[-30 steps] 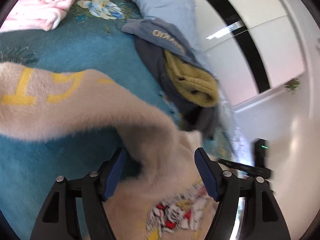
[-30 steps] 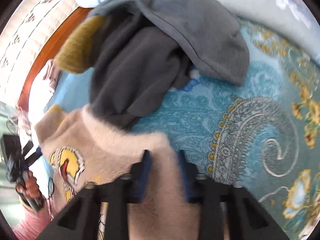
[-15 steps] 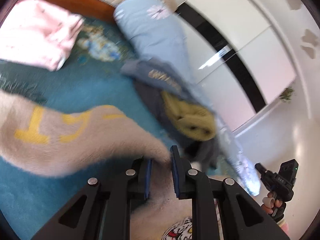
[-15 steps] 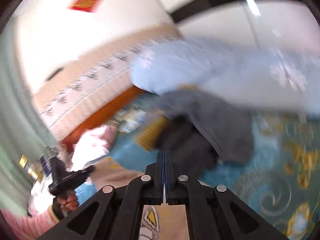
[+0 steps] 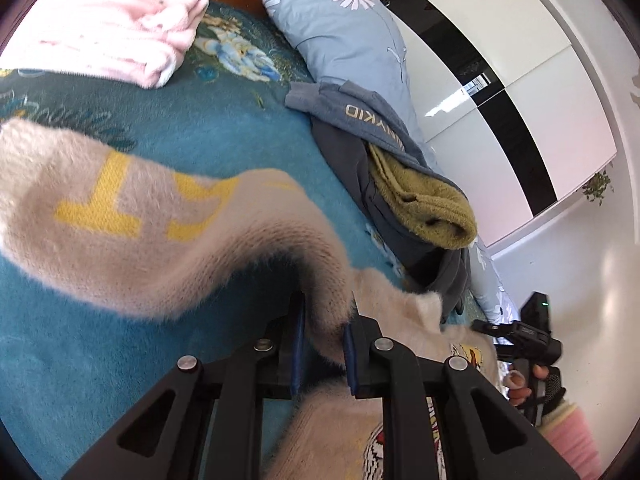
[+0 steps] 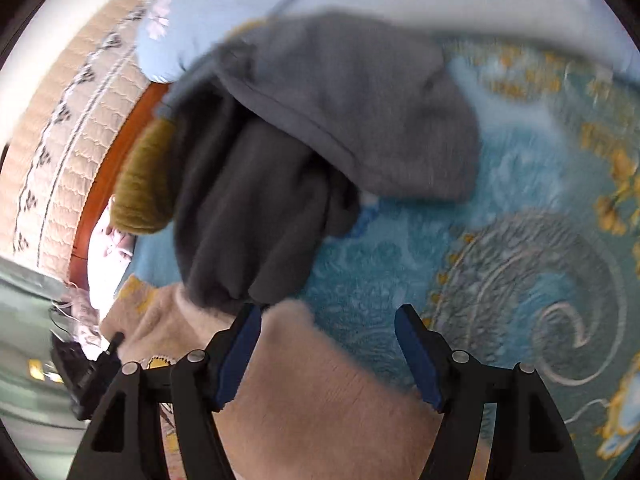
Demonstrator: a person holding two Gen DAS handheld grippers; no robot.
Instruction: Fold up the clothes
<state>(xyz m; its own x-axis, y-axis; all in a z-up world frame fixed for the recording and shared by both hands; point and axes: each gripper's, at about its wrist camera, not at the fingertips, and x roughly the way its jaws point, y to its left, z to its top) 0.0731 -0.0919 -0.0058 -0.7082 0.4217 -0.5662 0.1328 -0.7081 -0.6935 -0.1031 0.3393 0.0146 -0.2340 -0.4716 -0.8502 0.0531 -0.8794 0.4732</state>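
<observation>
One fuzzy beige sweater (image 5: 132,220) with yellow lettering, draped across the teal floral bed blanket (image 5: 224,136), a fold of it pinched between the blue pads of the left tongs (image 5: 325,342). Right tongs (image 6: 328,356) spread wide above the same beige knit (image 6: 320,396), gripping nothing. Just beyond the sweater, heaped loosely: a dark grey garment (image 6: 252,216), a blue-grey sweatshirt (image 5: 372,124) with printed letters, and a mustard knit piece (image 5: 424,204). Farther off on the blanket, a folded pink fleece (image 5: 104,28) near the wooden bed frame (image 6: 100,184). Behind the heap, a pale blue flowered pillow (image 5: 344,28). Past the bed, a glossy white wardrobe with black bands (image 5: 500,92) and a quilted beige headboard (image 6: 60,152). At the left view's lower right edge, a hand (image 5: 524,384) in a pink sleeve around the other tongs' handle.
</observation>
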